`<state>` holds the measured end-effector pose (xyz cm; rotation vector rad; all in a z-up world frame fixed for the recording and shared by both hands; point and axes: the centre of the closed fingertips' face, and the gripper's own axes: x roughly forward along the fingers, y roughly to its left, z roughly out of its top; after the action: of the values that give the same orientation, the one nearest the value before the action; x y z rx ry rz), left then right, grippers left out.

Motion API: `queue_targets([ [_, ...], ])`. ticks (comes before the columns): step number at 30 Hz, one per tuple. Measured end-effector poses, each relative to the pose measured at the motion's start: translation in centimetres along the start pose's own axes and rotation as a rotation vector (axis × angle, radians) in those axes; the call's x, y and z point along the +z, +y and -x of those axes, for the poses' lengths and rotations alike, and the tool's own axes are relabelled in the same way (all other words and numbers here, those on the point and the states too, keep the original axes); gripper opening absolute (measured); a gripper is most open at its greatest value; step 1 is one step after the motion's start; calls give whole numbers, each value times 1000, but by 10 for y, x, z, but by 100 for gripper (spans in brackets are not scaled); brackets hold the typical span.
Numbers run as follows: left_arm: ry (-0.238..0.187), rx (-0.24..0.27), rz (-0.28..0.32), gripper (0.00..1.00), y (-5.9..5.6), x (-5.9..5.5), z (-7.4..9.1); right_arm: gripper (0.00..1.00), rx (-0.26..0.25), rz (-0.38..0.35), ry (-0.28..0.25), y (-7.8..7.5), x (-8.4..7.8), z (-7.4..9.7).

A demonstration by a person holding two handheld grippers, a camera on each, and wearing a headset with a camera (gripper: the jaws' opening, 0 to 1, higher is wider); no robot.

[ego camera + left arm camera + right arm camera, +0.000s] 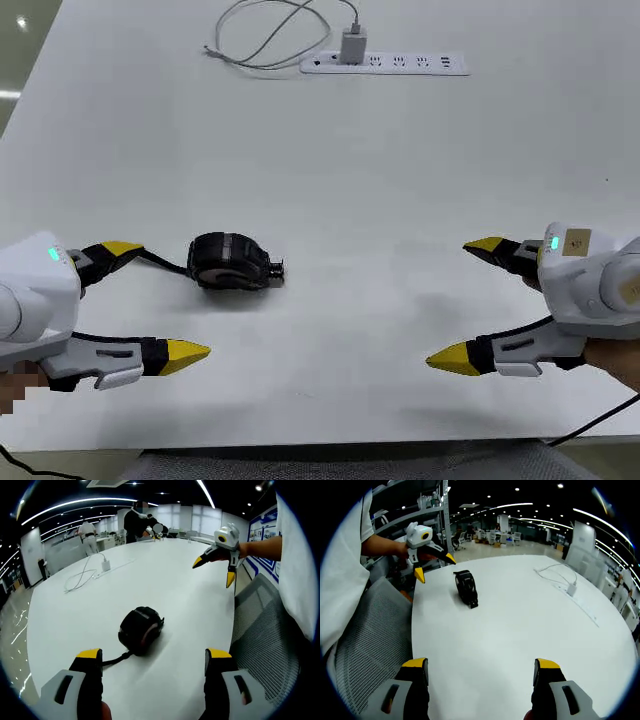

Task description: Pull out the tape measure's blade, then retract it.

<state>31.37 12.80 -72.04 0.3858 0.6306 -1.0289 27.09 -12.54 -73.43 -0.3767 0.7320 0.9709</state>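
Your left claw was spread wide, tape measure lying just ahead of its jaws. Your right claw gaped too, well apart from it.

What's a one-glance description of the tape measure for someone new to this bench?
Start with the white table; look at its left half, toward the near edge, just ahead of the left gripper. The tape measure is the rounded black case with a dark strap, unlike the white power strip at the far edge.
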Motion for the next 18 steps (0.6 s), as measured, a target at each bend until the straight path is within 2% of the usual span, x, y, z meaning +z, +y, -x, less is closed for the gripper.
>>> queue_targets([
  [4, 18, -2, -40, 80, 4, 1, -3, 85, 11, 15, 5, -2, 3, -4],
  [13, 44, -13, -86, 80, 15, 3, -10, 84, 32, 44, 15, -6, 8, -11],
  [18, 58, -32, -111, 79, 16, 3, -15, 84, 42, 48, 15, -8, 10, -14],
])
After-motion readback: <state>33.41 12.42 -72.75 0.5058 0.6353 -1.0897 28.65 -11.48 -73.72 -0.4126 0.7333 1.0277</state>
